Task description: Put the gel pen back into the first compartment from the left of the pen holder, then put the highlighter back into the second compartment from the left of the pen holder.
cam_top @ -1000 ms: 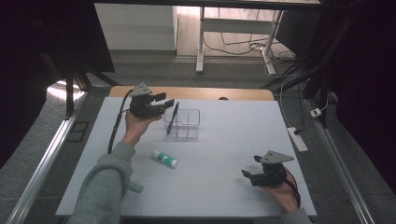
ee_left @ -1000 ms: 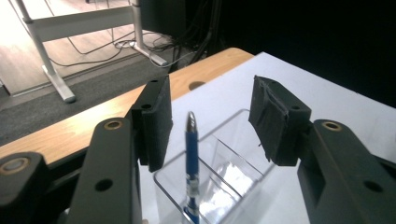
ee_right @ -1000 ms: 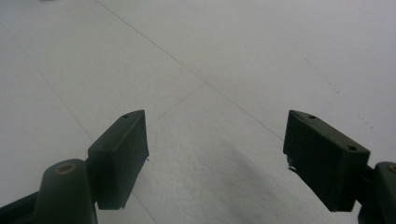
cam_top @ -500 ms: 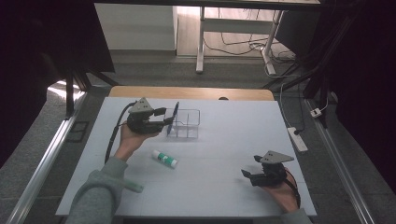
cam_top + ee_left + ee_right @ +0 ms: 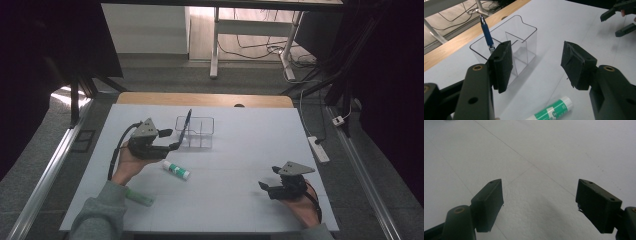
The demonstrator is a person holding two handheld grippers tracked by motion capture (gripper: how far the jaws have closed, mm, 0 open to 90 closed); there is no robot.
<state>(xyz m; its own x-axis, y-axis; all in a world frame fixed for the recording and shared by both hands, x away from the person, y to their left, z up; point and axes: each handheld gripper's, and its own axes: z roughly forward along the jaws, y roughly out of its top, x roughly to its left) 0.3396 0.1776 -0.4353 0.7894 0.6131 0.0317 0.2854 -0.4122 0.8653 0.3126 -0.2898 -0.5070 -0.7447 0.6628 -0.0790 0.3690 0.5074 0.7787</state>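
Beside the clear organizer (image 5: 196,132) on the bench (image 5: 240,165): left gripper (image 5: 170,140), jaws just been opening, released, nothing between them. Blue pen (image 5: 186,122) leaning upright in the organizer's left compartment, apart from the jaws. Green-and-white glue stick (image 5: 176,170) lying just below the left gripper. Toward the near right: right gripper (image 5: 266,186), released, empty, low over bare bench.
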